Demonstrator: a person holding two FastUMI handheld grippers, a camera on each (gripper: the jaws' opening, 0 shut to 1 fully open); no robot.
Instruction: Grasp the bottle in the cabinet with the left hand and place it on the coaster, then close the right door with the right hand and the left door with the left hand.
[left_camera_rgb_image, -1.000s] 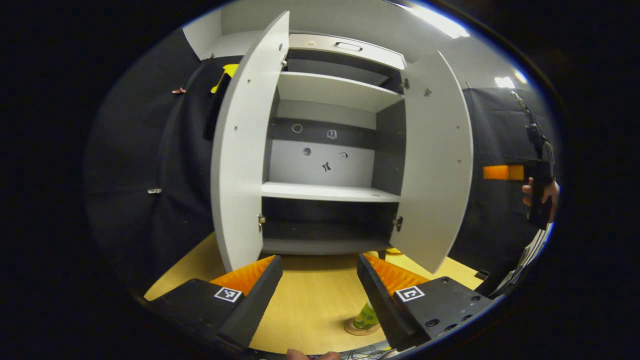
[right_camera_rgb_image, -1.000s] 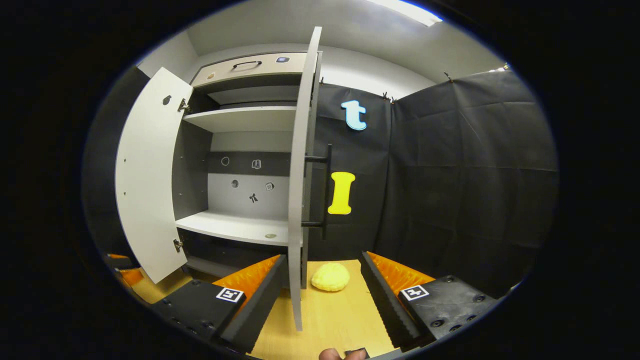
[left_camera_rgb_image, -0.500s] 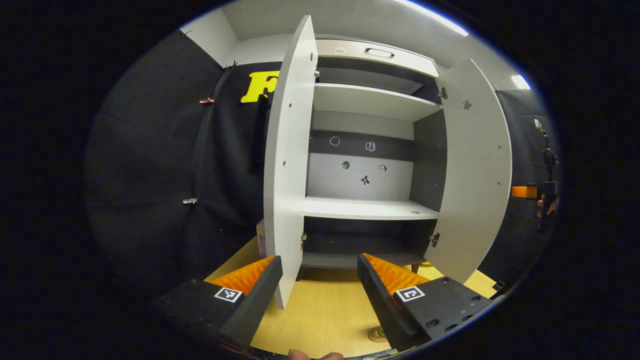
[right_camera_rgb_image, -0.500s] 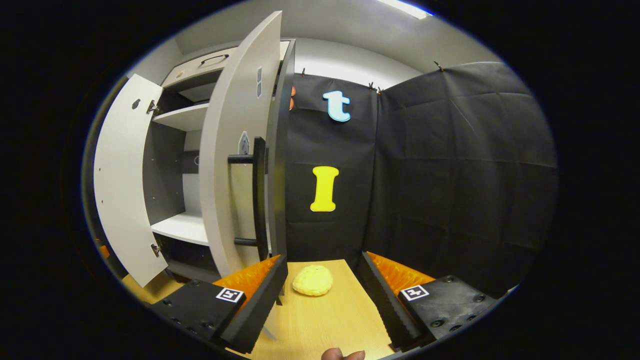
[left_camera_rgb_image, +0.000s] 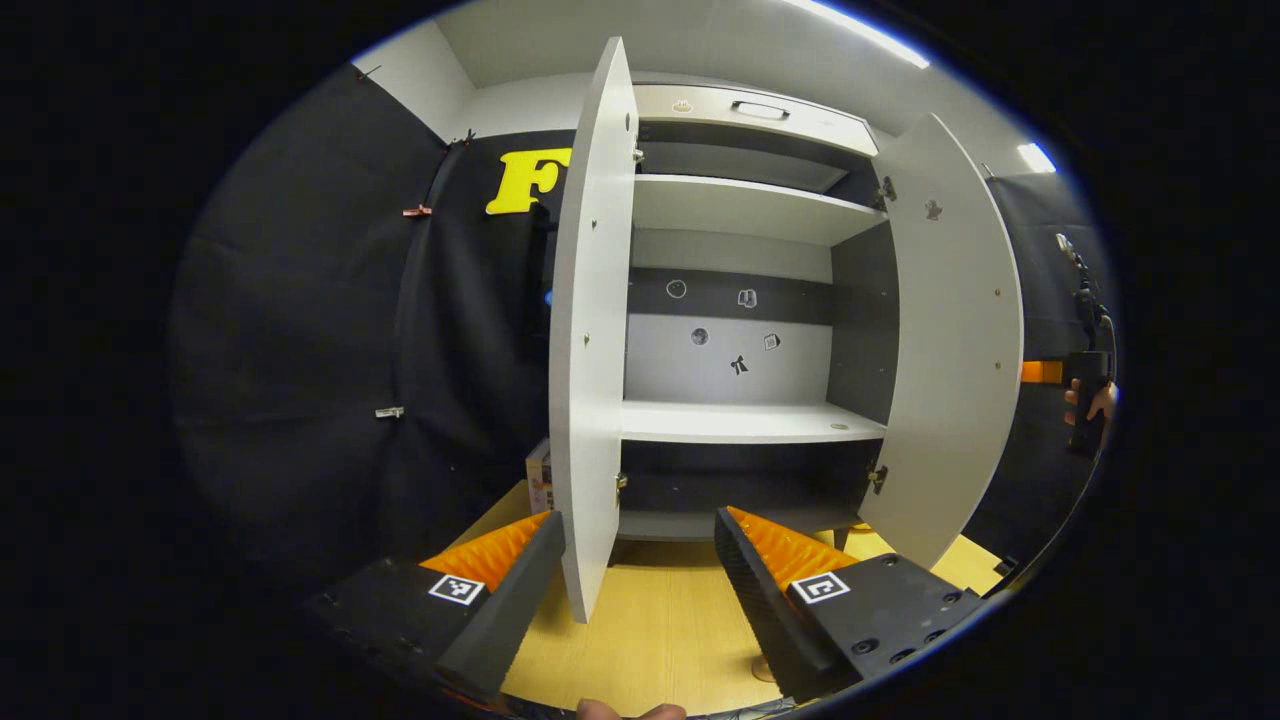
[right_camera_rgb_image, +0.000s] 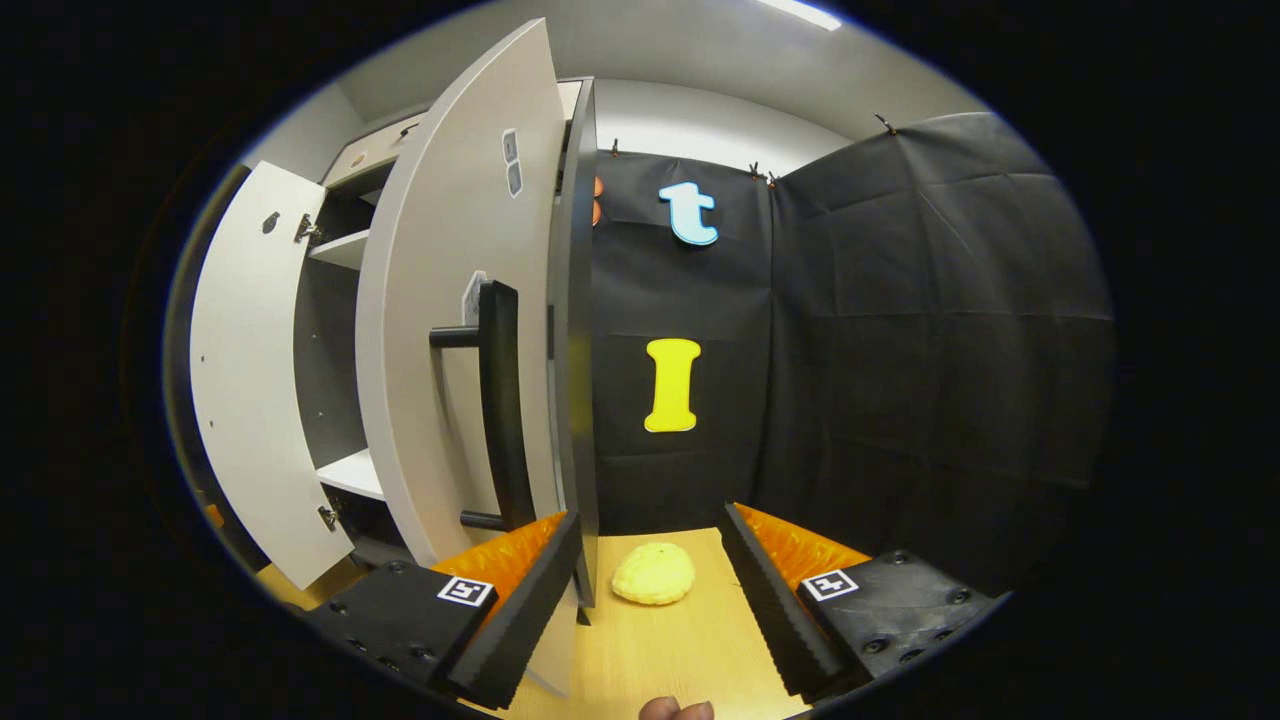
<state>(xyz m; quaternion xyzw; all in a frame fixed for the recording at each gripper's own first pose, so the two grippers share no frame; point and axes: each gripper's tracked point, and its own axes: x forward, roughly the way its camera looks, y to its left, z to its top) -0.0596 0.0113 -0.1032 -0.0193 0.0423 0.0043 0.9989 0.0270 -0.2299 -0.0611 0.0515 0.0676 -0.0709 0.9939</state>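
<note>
in the left gripper view your left gripper (left_camera_rgb_image: 640, 585) is spread wide with nothing between the fingers, hovering over the wooden table (left_camera_rgb_image: 660, 640) in front of the cabinet (left_camera_rgb_image: 740, 300). the left door (left_camera_rgb_image: 592, 330) stands edge-on right ahead of you, the right door (left_camera_rgb_image: 955, 330) is swung open on the right. the coaster (left_camera_rgb_image: 760, 668) peeks out near the right finger; can't tell if the bottle is on it. far right, a hand (left_camera_rgb_image: 1095, 400) holds the other gripper.

in the right gripper view your right gripper (right_camera_rgb_image: 650, 600) is also spread and holding nothing. the right door (right_camera_rgb_image: 450, 330) with its black handle (right_camera_rgb_image: 500, 400) sits just left of it, the left door (right_camera_rgb_image: 250, 370) further left. a yellow lumpy thing (right_camera_rgb_image: 654, 574) lies on the table between the fingers, farther off.
</note>
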